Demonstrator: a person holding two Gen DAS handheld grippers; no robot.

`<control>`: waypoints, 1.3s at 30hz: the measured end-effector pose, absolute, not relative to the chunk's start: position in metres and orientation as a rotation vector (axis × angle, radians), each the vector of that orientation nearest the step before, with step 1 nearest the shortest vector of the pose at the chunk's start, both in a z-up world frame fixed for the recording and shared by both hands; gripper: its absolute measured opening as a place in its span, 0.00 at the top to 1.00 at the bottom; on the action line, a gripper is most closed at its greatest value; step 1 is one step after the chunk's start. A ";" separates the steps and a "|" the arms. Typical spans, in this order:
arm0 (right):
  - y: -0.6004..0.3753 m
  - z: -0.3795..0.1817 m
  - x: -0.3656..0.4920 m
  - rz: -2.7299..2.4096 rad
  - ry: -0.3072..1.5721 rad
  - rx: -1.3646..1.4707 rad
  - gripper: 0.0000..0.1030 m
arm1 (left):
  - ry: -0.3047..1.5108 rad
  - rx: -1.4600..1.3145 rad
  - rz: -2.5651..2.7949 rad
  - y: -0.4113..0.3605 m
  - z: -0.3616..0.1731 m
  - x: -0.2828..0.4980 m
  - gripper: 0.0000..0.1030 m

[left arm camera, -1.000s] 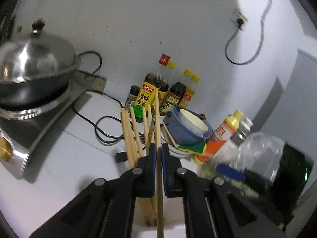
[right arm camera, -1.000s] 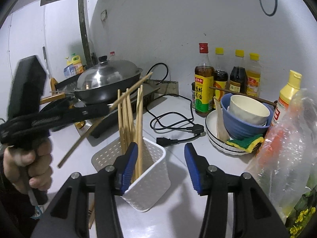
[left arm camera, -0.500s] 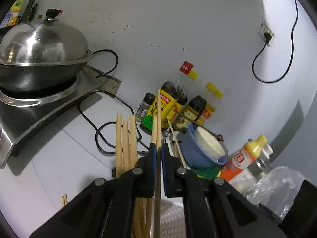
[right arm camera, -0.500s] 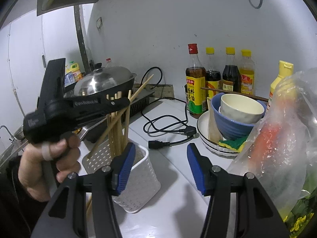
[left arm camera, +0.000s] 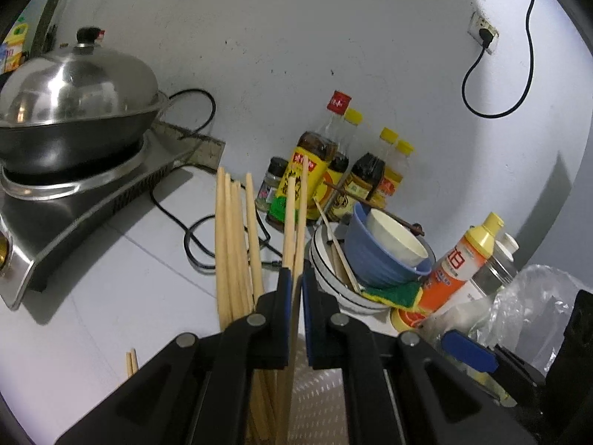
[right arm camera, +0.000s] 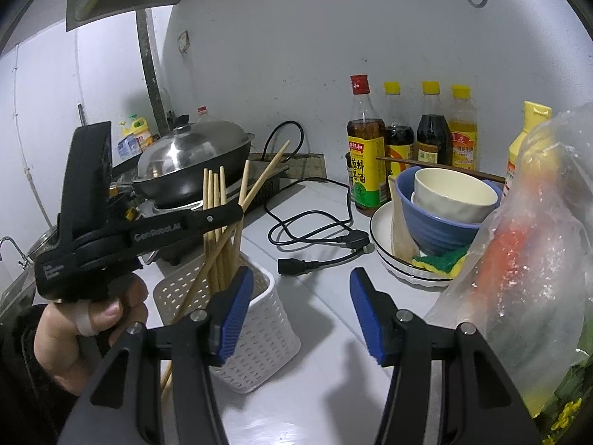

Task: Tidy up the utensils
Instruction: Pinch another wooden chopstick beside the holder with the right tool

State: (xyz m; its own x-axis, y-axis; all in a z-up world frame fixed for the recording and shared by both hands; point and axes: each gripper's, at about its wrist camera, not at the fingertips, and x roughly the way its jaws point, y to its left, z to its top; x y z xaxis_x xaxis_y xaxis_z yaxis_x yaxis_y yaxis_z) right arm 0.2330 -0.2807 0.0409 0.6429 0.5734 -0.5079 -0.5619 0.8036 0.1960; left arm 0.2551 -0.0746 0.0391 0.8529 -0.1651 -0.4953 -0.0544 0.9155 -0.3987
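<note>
Chopstick (left arm camera: 296, 230) clamped in left hand-held gripper (left arm camera: 295, 282) above white holder (right arm camera: 259, 319).

1. Chopsticks (right arm camera: 213, 222): pale, matt wood.
2. Holder (right arm camera: 267, 330): white perforated plastic.
3. Wok lid (left arm camera: 74, 81): shiny polished metal.
4. Bowl (right arm camera: 430, 230): glossy blue, ribbed.
5. Bag (right arm camera: 526, 259): clear crinkled plastic.
6. Countertop (left arm camera: 111, 259): smooth white.

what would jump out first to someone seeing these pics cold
The left gripper, shut on a slanting wooden chopstick, lowers it into the white perforated holder already bristling with chopsticks at the counter's front. Behind it sits a lidded steel wok; to the right, a blue bowl stacked on plates.
</note>
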 end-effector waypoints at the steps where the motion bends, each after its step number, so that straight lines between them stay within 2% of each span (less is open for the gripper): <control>1: -0.280 0.041 0.232 0.648 0.586 0.019 0.49 | 0.556 -0.419 -0.059 -0.074 0.038 0.255 0.95; 13: -0.273 0.038 0.226 0.664 0.595 0.016 0.49 | 0.647 -0.414 -0.090 -0.076 0.020 0.246 0.95; 20: -0.272 0.033 0.227 0.642 0.619 0.010 0.49 | 0.647 -0.387 -0.121 -0.076 0.030 0.236 0.95; 21: -0.273 0.034 0.228 0.631 0.619 0.011 0.49 | 0.644 -0.380 -0.122 -0.074 0.033 0.234 0.92; 24: -0.277 0.034 0.232 0.606 0.616 0.017 0.49 | 0.622 -0.375 -0.130 -0.066 0.042 0.224 0.64; 28: -0.274 0.030 0.248 0.558 0.648 -0.006 0.50 | 0.582 -0.363 -0.127 -0.050 0.053 0.209 0.61; 30: -0.266 0.028 0.256 0.549 0.666 -0.047 0.60 | 0.558 -0.360 -0.115 -0.037 0.057 0.202 0.59; 33: -0.250 0.020 0.271 0.516 0.702 -0.115 0.70 | 0.538 -0.363 -0.085 -0.015 0.058 0.194 0.55; 37: -0.228 0.001 0.295 0.498 0.770 -0.188 0.72 | 0.545 -0.340 -0.038 0.014 0.048 0.192 0.54; 39: -0.219 -0.008 0.306 0.509 0.802 -0.204 0.80 | 0.560 -0.332 -0.022 0.025 0.040 0.193 0.54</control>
State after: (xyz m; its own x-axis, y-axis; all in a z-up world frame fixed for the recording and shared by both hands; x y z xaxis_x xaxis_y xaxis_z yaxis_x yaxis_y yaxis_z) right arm 0.3063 -0.2192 -0.0083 0.5831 0.3568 -0.7299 -0.5079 0.8613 0.0153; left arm 0.1929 0.0253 0.0403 0.8486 -0.1103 -0.5175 -0.0693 0.9465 -0.3153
